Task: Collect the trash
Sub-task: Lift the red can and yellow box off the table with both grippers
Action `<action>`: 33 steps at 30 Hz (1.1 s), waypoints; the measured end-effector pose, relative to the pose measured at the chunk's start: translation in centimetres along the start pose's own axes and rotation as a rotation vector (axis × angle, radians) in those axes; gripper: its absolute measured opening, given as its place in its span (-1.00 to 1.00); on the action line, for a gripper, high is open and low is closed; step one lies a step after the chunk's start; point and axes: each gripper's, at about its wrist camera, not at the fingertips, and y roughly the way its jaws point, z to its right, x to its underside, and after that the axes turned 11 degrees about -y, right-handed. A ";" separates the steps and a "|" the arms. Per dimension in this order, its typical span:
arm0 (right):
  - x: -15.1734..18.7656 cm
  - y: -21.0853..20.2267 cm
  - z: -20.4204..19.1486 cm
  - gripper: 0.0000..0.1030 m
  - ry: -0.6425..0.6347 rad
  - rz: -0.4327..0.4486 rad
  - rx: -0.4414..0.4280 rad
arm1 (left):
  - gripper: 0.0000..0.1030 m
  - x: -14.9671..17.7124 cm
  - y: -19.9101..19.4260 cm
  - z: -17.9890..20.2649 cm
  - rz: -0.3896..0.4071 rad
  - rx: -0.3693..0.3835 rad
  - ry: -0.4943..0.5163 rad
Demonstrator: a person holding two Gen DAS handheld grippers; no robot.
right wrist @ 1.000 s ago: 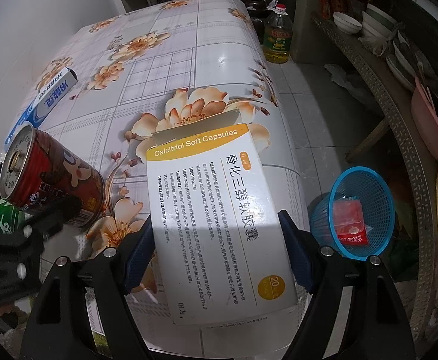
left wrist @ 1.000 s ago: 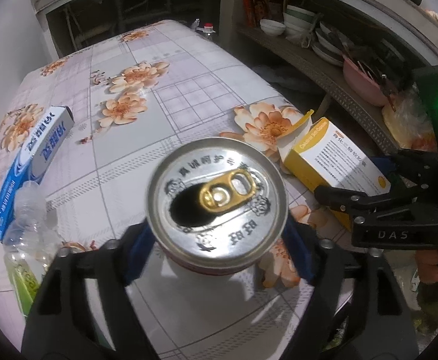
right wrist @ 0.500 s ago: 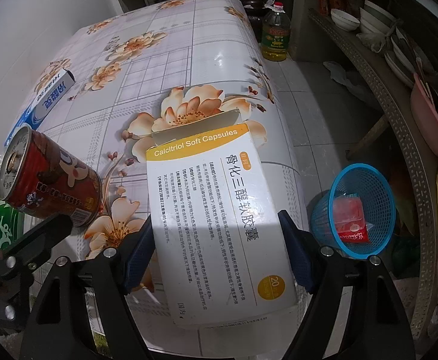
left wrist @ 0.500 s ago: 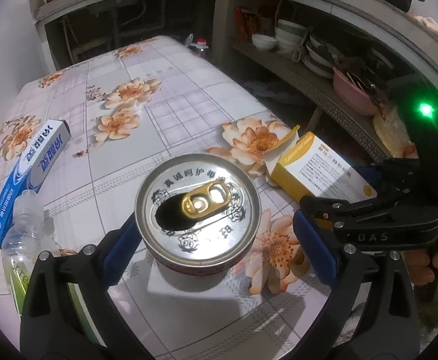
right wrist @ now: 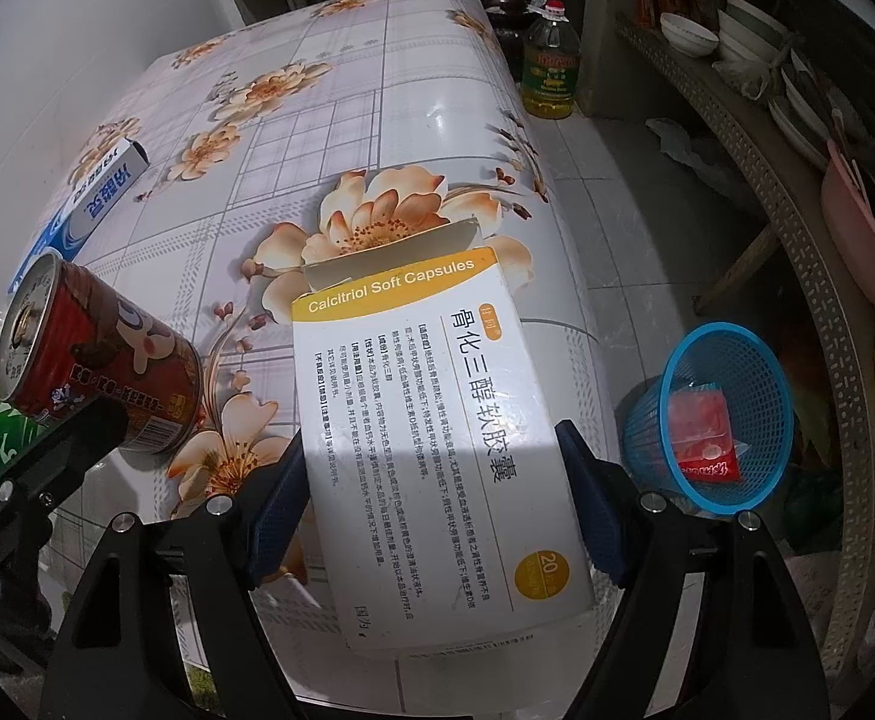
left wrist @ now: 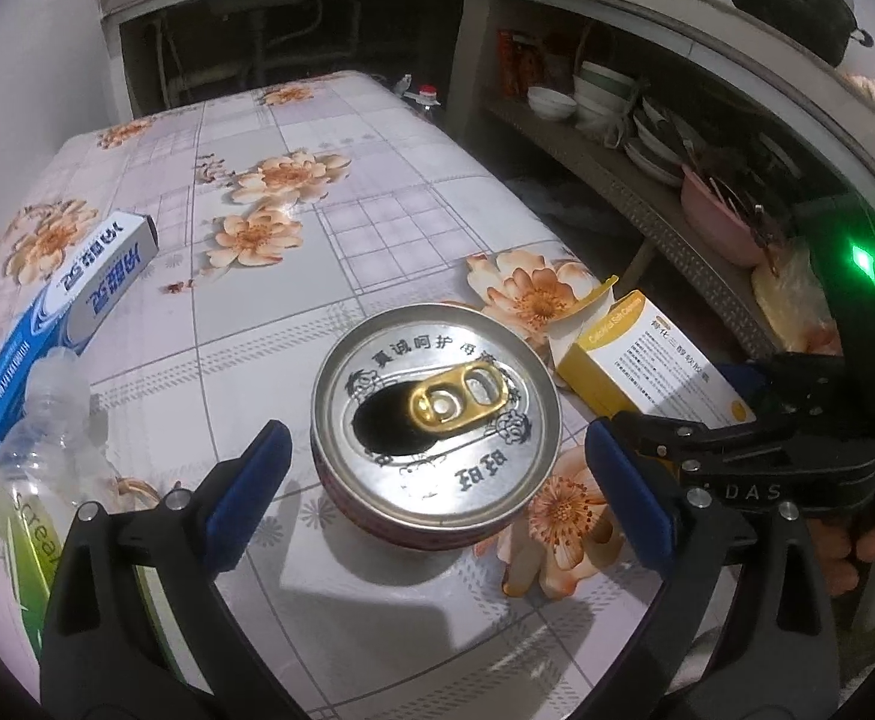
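Left gripper [left wrist: 437, 498] spread wide, jaws just finished opening; both blue pads clear of the red drink can [left wrist: 434, 414] standing upright between them on the flowered tablecloth [left wrist: 389, 228], nothing gripped. Right gripper [right wrist: 434, 516] straddles the near end of the white-and-yellow capsule box [right wrist: 437, 420], which lies flat at the table's edge with its far flap open; blue pads right at the box's long sides, cannot tell whether they press on it. Clear plastic bottle [left wrist: 47, 456] lies left of the can. Beyond that, a blue-and-white carton [left wrist: 71, 312] along the left edge. On the floor right of the table, a blue mesh basket [right wrist: 677, 372] holding a red packet [right wrist: 704, 438]. Farther back, an oil bottle [right wrist: 548, 75].
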 end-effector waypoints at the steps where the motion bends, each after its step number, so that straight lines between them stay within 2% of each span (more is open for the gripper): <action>1: 0.0 0.0 0.0 0.47 0.000 0.000 0.000 | 0.83 0.0 0.1 0.0 -0.009 0.007 -0.005; 5: 0.0 0.0 0.0 0.47 0.003 0.000 -0.001 | 0.83 0.0 0.5 -0.2 -0.052 0.053 -0.028; 21: 0.1 0.1 0.0 0.47 0.006 0.000 -0.003 | 0.83 0.3 0.7 -0.8 -0.069 0.162 -0.067; 24: 0.1 0.1 0.0 0.47 0.006 0.000 -0.003 | 0.83 0.3 0.7 -0.8 -0.068 0.159 -0.054; 27: 0.1 0.1 0.1 0.47 0.007 0.000 -0.004 | 0.83 0.3 0.5 -0.5 -0.051 0.124 -0.020; 33: 0.1 0.0 0.0 0.47 0.012 0.001 -0.006 | 0.83 0.6 -0.5 0.5 0.034 0.056 0.088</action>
